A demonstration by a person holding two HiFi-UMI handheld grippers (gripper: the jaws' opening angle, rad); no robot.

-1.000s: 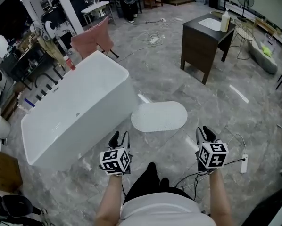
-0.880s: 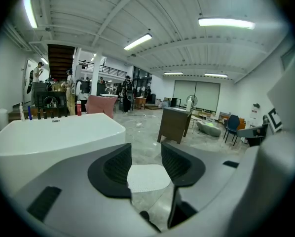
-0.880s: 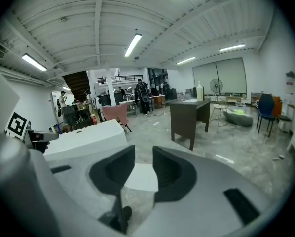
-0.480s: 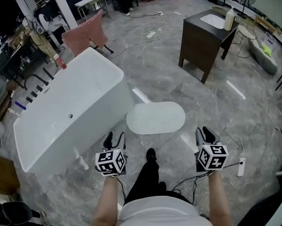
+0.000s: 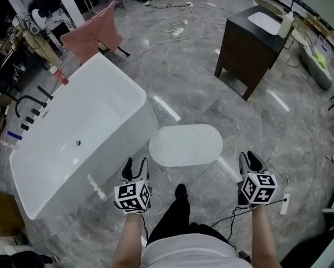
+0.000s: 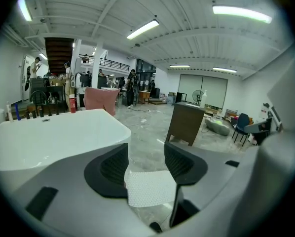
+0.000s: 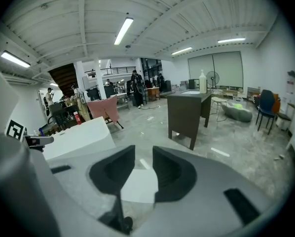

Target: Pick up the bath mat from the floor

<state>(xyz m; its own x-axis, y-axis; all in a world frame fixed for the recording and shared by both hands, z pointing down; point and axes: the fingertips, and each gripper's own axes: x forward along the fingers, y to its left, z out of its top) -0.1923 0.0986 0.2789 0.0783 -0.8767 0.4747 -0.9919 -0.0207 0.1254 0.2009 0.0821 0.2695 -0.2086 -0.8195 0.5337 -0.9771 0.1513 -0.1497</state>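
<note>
- Bath mat [image 5: 186,145] — lies flat on the grey stone floor [image 5: 200,88], a pale oval just beside the corner of the white bathtub [image 5: 72,133], ahead of the person's shoe [image 5: 181,192]. Not yet touched.
- Left gripper [image 5: 137,166] — jaws spread wide and have just been opening. Nothing sits between them; its own view shows only the mat on the floor beyond the gap.
- Right gripper [image 5: 249,161] — jaws parted by a narrower gap, empty, aimed toward the mat's right end.
- Both grippers hang above the floor on the near side of the mat, well apart from it. Judged stage: approach, no grip made.
- Risk: the mat looks thin and lies flush. Jaws coming in too level may push it along the smooth floor instead of getting a pad under the edge.
- Risk: the mat's left end is close to the tub wall, so the left gripper could strike the tub on the way down.
- Risk: a one-end grip would probably let the limp mat fold and drag.
- Risk: a cable and power strip [image 5: 285,200] lie by the person's right side — a trip or snag hazard when stepping in.
</note>
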